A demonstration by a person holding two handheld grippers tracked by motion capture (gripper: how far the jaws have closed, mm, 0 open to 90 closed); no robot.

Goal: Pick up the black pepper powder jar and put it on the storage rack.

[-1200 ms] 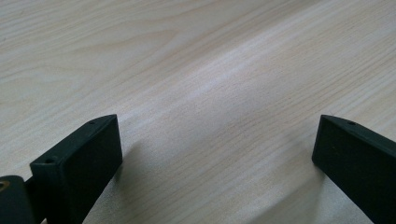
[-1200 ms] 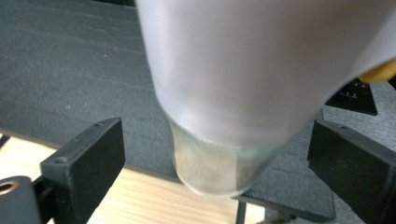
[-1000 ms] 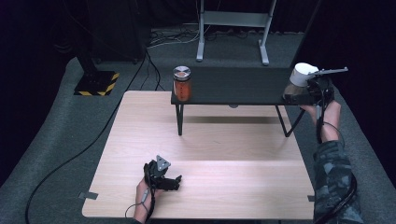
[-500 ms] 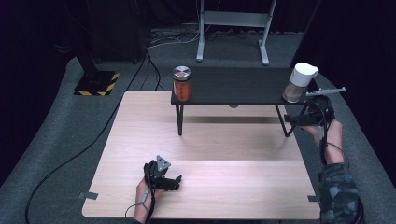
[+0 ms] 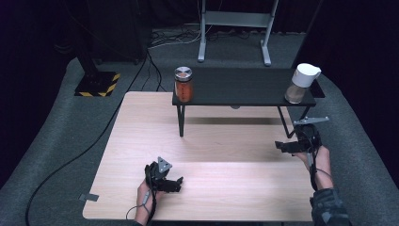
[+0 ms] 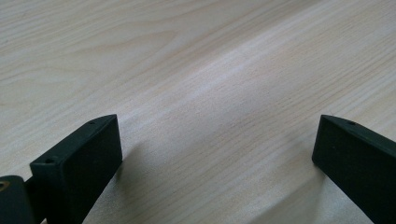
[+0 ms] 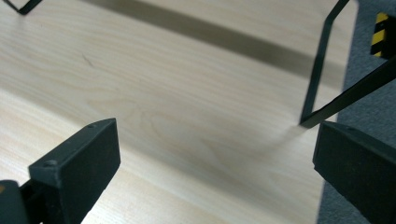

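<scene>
A jar with orange contents and a silver lid [image 5: 183, 84] stands on the left end of a low black shelf [image 5: 240, 89]. At the shelf's right end is a container with a white cap [image 5: 301, 83]. My right gripper [image 5: 283, 145] hovers over the wooden table [image 5: 221, 150] in front of the shelf's right legs, open and holding nothing. In the right gripper view its jaws [image 7: 215, 158] stand wide apart above bare wood, with a shelf leg [image 7: 321, 70] ahead. My left gripper [image 5: 177, 183] rests near the table's front edge, open [image 6: 217, 154] and holding nothing.
Grey carpet [image 5: 357, 155] surrounds the table. A black stand with a yellow-black striped base [image 5: 96, 84] is at the far left, a cable [image 5: 84, 150] runs along the floor, and a metal frame [image 5: 235, 28] stands behind the shelf.
My right gripper has drawn back from the white-capped container on the shelf and come down toward the table. The container stays on the shelf. The left gripper has not moved.
</scene>
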